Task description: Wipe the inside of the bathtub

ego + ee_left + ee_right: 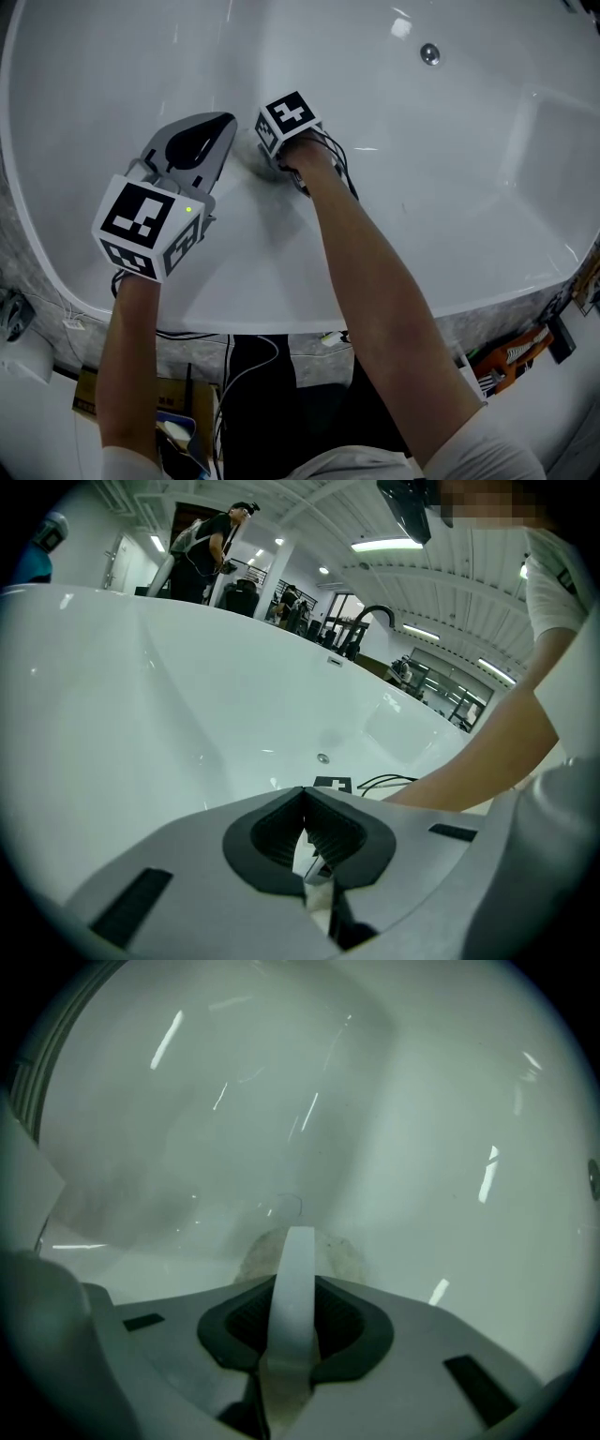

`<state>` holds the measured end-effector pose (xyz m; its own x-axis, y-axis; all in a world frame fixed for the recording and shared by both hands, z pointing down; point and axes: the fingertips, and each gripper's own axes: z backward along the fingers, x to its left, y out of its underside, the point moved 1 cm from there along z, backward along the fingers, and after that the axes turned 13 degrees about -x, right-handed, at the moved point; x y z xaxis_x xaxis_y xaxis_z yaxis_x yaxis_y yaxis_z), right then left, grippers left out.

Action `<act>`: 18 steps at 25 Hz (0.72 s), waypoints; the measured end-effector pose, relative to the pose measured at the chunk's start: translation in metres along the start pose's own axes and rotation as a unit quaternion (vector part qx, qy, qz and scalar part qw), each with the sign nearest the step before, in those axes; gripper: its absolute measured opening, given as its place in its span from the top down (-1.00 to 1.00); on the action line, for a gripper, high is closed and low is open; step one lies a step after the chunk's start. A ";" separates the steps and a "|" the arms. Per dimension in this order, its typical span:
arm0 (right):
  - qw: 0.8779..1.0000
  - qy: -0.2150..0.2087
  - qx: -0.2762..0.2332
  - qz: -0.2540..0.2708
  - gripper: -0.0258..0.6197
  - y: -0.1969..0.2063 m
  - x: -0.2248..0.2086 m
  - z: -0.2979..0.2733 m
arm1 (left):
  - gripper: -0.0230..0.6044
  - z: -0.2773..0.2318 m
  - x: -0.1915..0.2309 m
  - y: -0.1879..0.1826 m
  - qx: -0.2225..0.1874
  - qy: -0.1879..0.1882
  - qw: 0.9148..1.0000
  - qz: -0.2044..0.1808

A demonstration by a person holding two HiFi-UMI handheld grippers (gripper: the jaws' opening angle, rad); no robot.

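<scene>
The white bathtub (450, 187) fills the view, with both grippers low over its near inner wall. The left gripper (221, 124) hangs just above the surface, jaws pressed together on nothing. Just beside it, the right gripper (298, 1312) clamps the white handle (295, 1274) of a greyish pad (344, 1256) lying against the tub's wall.

Inside the bathtub (450, 187), left hand-held gripper (223, 120) hovers beside right hand-held gripper (269, 165), set on a greyish pad (250, 152)

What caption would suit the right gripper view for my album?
Right gripper holds a white-handled pad against the bathtub wall.
</scene>
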<state>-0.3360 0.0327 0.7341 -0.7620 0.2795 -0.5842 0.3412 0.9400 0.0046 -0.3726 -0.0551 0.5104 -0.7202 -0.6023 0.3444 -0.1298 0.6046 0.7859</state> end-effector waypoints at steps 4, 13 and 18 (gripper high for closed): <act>1.000 0.010 0.010 -0.001 0.64 0.012 -0.019 0.014 | 0.89 -0.008 -0.012 0.001 0.003 0.007 1.000 0.000; 1.000 0.023 0.015 -0.007 0.64 0.036 -0.061 0.042 | 0.89 -0.035 -0.043 0.001 0.010 0.023 1.000 -0.005; 0.999 0.032 0.020 -0.012 0.64 0.051 -0.085 0.058 | 0.89 -0.048 -0.061 -0.002 0.009 0.031 0.999 -0.006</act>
<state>-0.2221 0.0459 0.7367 -0.8039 0.2700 -0.5299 0.3426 0.9386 -0.0415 -0.2954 -0.0445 0.5128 -0.6756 -0.6397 0.3665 -0.1502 0.6062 0.7810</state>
